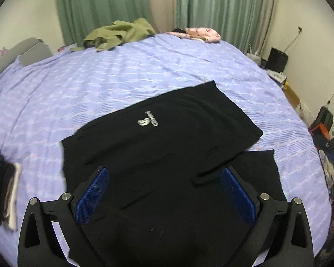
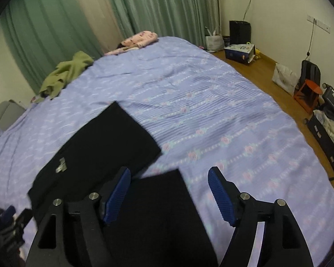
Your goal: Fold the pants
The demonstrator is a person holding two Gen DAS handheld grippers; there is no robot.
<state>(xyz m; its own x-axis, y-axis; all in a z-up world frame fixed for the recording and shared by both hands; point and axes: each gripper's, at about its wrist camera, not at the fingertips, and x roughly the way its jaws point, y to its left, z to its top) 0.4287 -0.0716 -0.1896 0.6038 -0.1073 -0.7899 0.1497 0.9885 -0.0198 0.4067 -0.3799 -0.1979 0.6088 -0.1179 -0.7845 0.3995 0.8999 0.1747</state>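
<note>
My left gripper (image 1: 164, 191) has its jaws spread wide, both blue pads (image 1: 92, 195) clear of the cloth; nothing is pinched between them, and the black pants (image 1: 167, 129) lie on the bed below. My right gripper (image 2: 169, 194) is parted too, jaws well apart, with no cloth caught between the pads (image 2: 118, 194); its left finger hangs over the pants, its right finger over bare bedspread (image 2: 211, 115). Whether either pad brushes the fabric I cannot tell, since the view is blurred.

The pants, one pair, lie at the near side of the bed, toward its near edge. They are folded over themselves: an upper layer with a small white logo (image 1: 148, 120) lies slanted across a lower layer whose corner sticks out on the right.

On the purple flowered bedspread I count one olive green garment (image 1: 120, 33) crumpled at the far edge, toward the far left corner, and one pink patterned piece (image 1: 202, 34) at the far edge further right. One small pile of dark and white clothes (image 1: 4, 191) sits at the near left edge, beside the pants but apart from them.

Two green curtains (image 1: 220, 6) hang behind the bed
</note>
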